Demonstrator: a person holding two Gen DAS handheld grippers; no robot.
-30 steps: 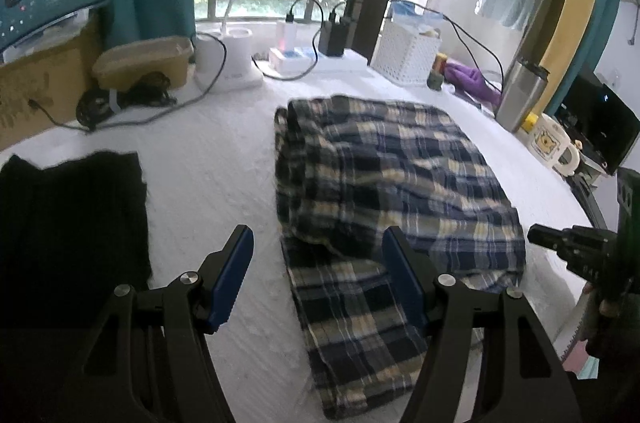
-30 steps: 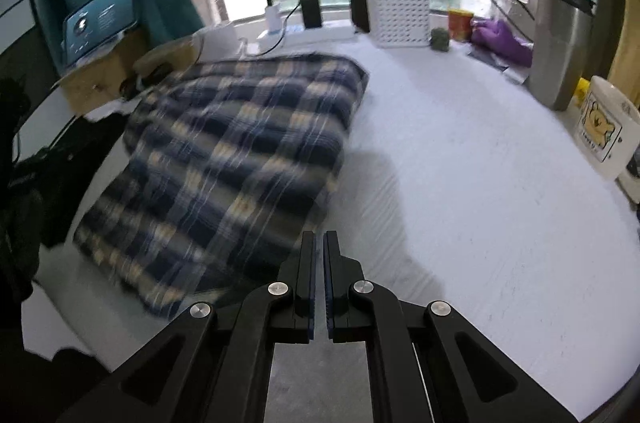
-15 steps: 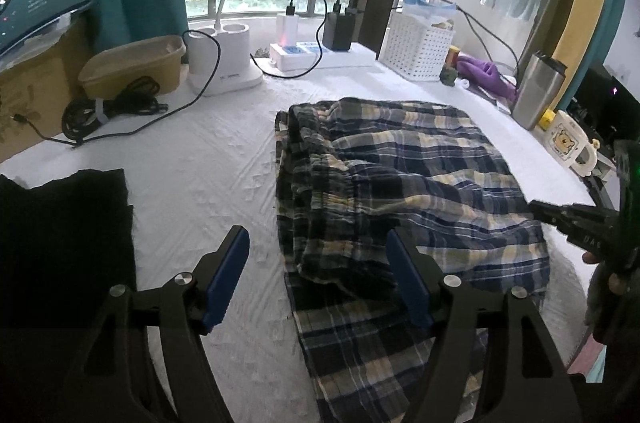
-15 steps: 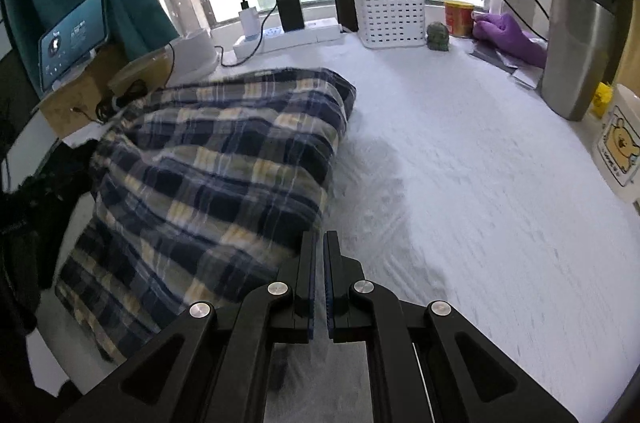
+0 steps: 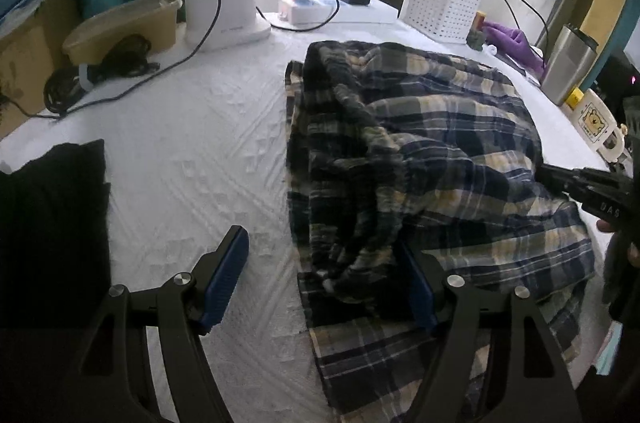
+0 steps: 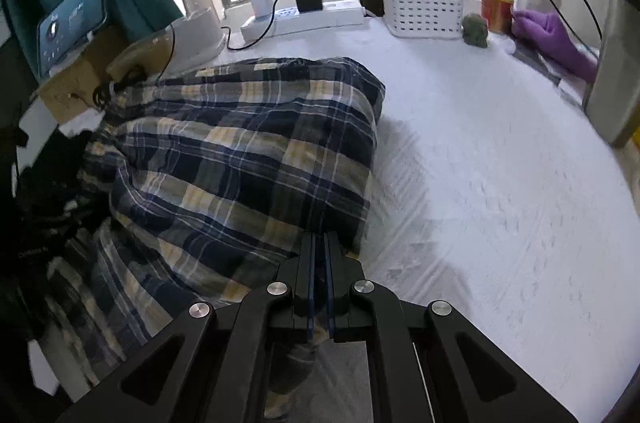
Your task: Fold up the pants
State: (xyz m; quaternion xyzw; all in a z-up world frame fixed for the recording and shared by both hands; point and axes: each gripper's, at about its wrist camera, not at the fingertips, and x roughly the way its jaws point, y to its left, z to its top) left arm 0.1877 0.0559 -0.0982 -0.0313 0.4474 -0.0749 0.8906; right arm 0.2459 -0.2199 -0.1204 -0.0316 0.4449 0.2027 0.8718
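While my left gripper (image 5: 324, 283) hangs low over the white table cover (image 5: 192, 159), its jaws have just been opening and stand wide apart; the bunched left edge of the plaid pants (image 5: 420, 159) lies between them, not pressed. A black cloth (image 5: 48, 223) lies at the far left. The pants rest folded in the middle. My right gripper (image 6: 319, 287) is pressed together, pinching the pants' right edge.

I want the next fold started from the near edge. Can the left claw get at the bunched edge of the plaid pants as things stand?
Probably yes. The left claw is open, its jaws just widening, and the bunched edge of the plaid pants already lies between them, with nothing in the way.
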